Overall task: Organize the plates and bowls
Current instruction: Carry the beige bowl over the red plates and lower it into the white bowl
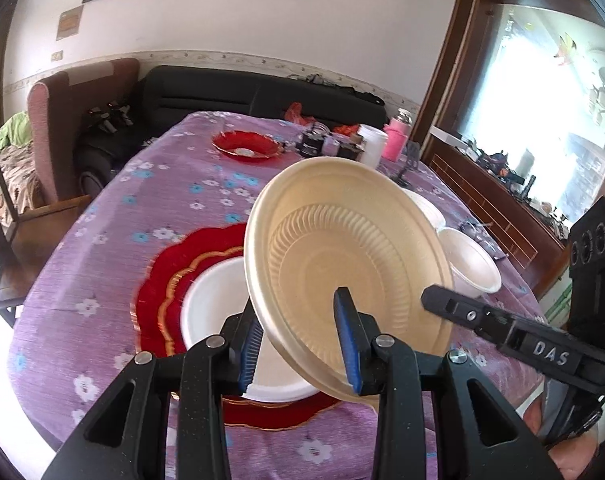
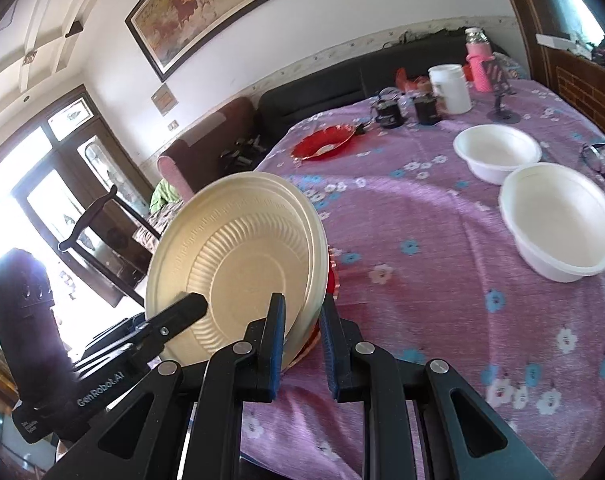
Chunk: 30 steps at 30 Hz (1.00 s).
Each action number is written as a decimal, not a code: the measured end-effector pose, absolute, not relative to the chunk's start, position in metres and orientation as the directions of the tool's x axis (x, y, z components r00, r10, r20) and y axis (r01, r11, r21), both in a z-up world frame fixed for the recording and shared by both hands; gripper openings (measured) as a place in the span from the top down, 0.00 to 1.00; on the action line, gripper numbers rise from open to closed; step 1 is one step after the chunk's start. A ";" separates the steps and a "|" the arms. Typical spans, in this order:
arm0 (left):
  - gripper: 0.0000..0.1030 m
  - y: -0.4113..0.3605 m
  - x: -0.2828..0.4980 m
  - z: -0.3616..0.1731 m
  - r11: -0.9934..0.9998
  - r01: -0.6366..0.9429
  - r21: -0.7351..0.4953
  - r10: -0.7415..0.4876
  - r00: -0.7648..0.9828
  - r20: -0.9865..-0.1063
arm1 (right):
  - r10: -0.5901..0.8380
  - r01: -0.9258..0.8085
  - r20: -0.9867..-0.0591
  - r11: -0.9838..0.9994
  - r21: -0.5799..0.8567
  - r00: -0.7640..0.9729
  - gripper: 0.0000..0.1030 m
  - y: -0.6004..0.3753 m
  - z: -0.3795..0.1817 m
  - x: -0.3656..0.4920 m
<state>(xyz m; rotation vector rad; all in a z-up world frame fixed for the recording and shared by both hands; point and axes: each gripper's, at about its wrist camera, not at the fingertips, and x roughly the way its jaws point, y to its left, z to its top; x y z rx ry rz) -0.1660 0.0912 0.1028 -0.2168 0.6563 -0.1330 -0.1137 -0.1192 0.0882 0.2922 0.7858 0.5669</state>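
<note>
A cream ribbed plate hangs tilted on edge above the purple flowered tablecloth. My left gripper is shut on its lower rim, one blue pad on each face. My right gripper is shut on the same plate at its rim. Beneath it lies a large red scalloped plate with a white dish on it. Two white bowls stand to the right, and a small red plate sits farther back.
At the table's far end stand dark jars, a white container, a pink bottle and a small black stand. Glasses lie near the right edge. A black sofa and an armchair stand behind the table.
</note>
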 end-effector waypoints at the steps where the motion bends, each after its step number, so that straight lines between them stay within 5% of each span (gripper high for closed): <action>1: 0.68 0.094 -0.166 0.103 0.970 0.046 -0.239 -0.182 0.787 -0.590 | 0.586 -0.373 -0.588 0.810 0.452 0.558 0.81 -0.114 0.087 -0.112; 22: 0.66 0.129 -0.146 0.064 0.958 -0.050 -0.284 -0.165 0.712 -0.683 | 0.608 -0.350 -0.641 0.794 0.497 0.468 0.80 -0.083 0.052 -0.092; 24: 0.57 0.135 -0.146 0.064 0.952 -0.072 -0.296 -0.157 0.717 -0.679 | 0.600 -0.350 -0.638 0.800 0.487 0.483 0.74 -0.085 0.054 -0.093; 26: 0.53 0.140 -0.147 0.067 0.948 -0.089 -0.305 -0.149 0.724 -0.673 | 0.586 -0.347 -0.627 0.810 0.473 0.514 0.50 -0.089 0.059 -0.097; 30: 0.52 0.146 -0.151 0.074 0.941 -0.100 -0.323 -0.146 0.743 -0.654 | 0.578 -0.350 -0.586 0.814 0.464 0.568 0.45 -0.102 0.072 -0.105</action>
